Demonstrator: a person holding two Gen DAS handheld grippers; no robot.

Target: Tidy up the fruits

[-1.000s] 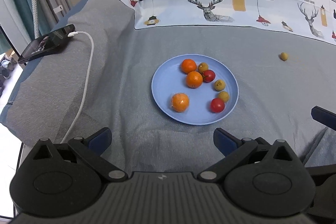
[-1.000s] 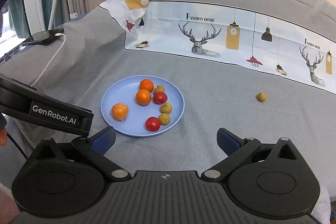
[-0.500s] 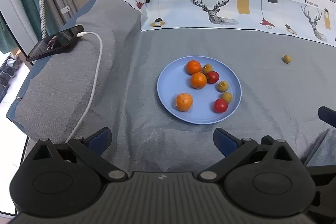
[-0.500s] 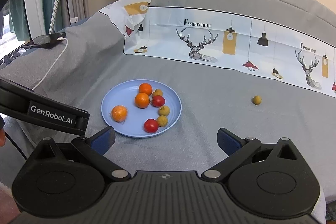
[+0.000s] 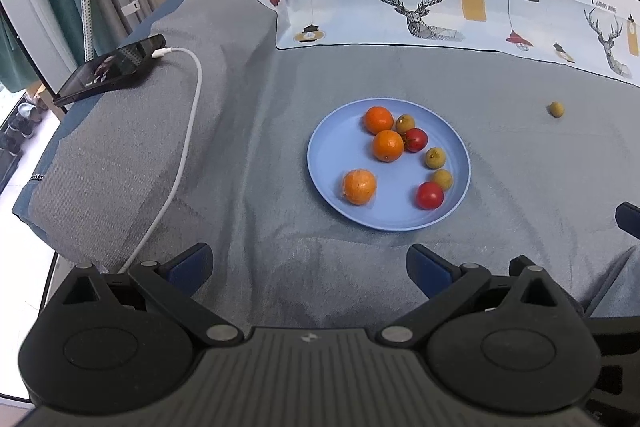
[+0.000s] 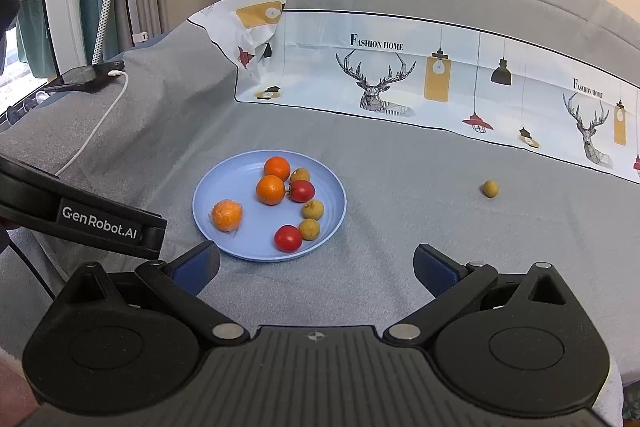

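Note:
A blue plate (image 5: 340, 155) (image 6: 224, 183) lies on the grey cloth. It holds three oranges (image 5: 387, 145) (image 6: 271, 189), two red tomatoes (image 5: 429, 195) (image 6: 288, 238) and three small yellow-brown fruits (image 5: 435, 157) (image 6: 312, 209). One more small yellow-brown fruit (image 5: 556, 109) (image 6: 489, 188) lies alone on the cloth to the right of the plate. My left gripper (image 5: 308, 267) is open and empty, near of the plate. My right gripper (image 6: 316, 269) is open and empty, near of the plate's right side. The left gripper's body (image 6: 80, 223) shows at the left of the right wrist view.
A black phone (image 5: 110, 69) (image 6: 86, 75) with a white charging cable (image 5: 180, 155) lies on a raised grey cushion at the left. A printed deer-pattern sheet (image 5: 440, 3) (image 6: 420, 79) runs along the back. The surface's edge drops off at the far left.
Both views have drifted slightly: the plate sits a little further right in the left wrist view and lower-centre in the right wrist view. Both grippers stay open; no fruit has moved.

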